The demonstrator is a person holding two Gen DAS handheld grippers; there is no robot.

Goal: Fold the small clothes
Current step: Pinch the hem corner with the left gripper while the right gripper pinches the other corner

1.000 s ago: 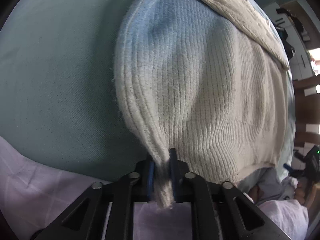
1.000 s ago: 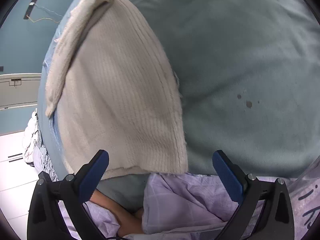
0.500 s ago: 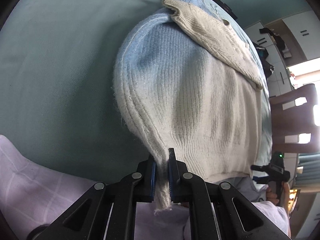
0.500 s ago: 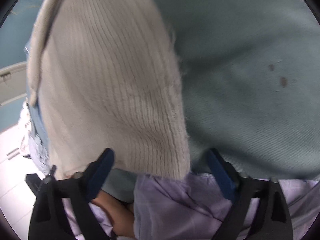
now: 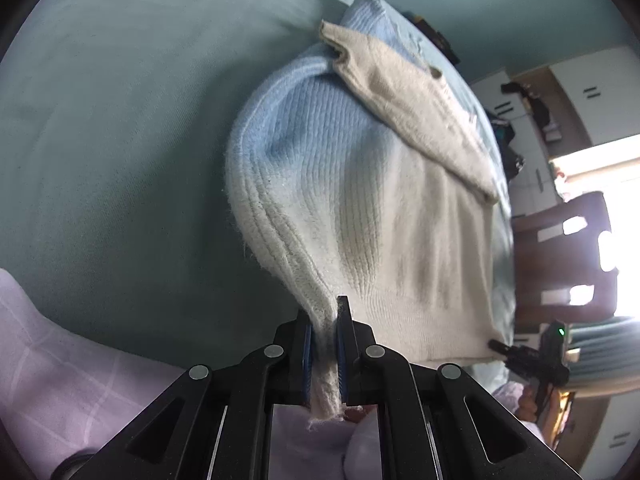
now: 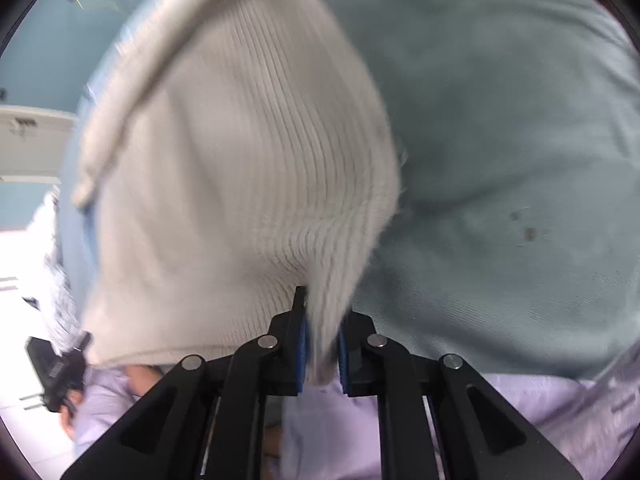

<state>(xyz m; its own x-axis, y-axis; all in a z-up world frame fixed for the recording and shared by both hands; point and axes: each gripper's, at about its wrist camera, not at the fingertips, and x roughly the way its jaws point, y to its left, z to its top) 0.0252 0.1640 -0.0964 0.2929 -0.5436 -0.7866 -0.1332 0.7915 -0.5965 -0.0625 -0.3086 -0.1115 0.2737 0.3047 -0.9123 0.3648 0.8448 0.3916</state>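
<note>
We hold the sweater [image 5: 360,208] by its near hem: left gripper [image 5: 324,356] closed on one corner, right gripper [image 6: 323,354] closed on the other. The sweater stretches away from us over the bed [image 5: 112,128], so both ends are held equally near.

Teal wall [image 5: 500,4] behind, white cabinets [image 5: 600,92] at right. Dark wooden chair [image 5: 560,260] beside bright, blown-out window [image 5: 624,208].

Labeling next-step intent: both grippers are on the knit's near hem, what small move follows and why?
Probably lift both corners together and carry them forward. The left gripper and right gripper each pinch a near corner of the knit sweater, which lies flat on the teal sheet.
</note>
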